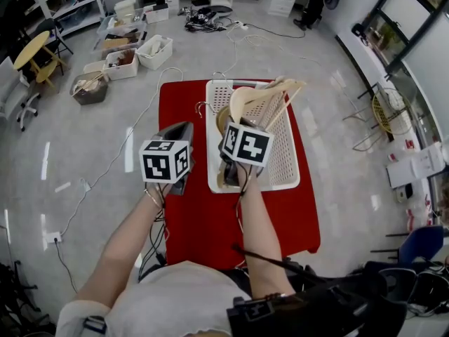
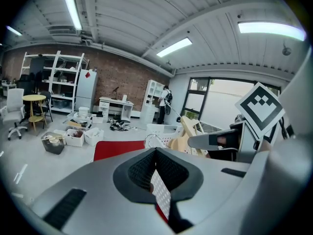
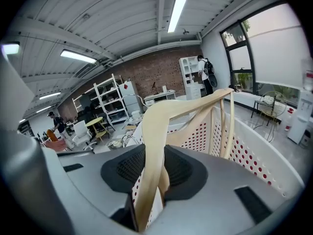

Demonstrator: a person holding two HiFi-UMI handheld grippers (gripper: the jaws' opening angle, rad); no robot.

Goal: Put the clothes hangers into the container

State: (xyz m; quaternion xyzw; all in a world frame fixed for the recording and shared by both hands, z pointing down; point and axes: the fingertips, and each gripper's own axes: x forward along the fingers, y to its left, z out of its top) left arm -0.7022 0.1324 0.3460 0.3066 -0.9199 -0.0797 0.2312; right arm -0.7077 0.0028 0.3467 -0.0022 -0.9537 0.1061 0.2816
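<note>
A pale wooden hanger (image 1: 270, 98) with a crossbar hangs tilted above the white perforated basket (image 1: 287, 167), which stands on the red table (image 1: 182, 209). My right gripper (image 1: 240, 123) is shut on the hanger's (image 3: 164, 116) arm, and the basket's wall (image 3: 254, 160) shows just beyond. Another wooden piece with a metal hook (image 1: 204, 107) lies at the basket's left side. Left of the basket, my left gripper (image 1: 181, 130) hovers over the table; it (image 2: 156, 153) is shut with nothing in it.
Several bins (image 1: 133, 51) of items stand on the floor at the far left, near a round yellow table (image 1: 31, 48). Cables (image 1: 203, 20) lie behind the red table. A wire chair (image 1: 389, 114) and a blue chair (image 1: 421, 244) are to the right.
</note>
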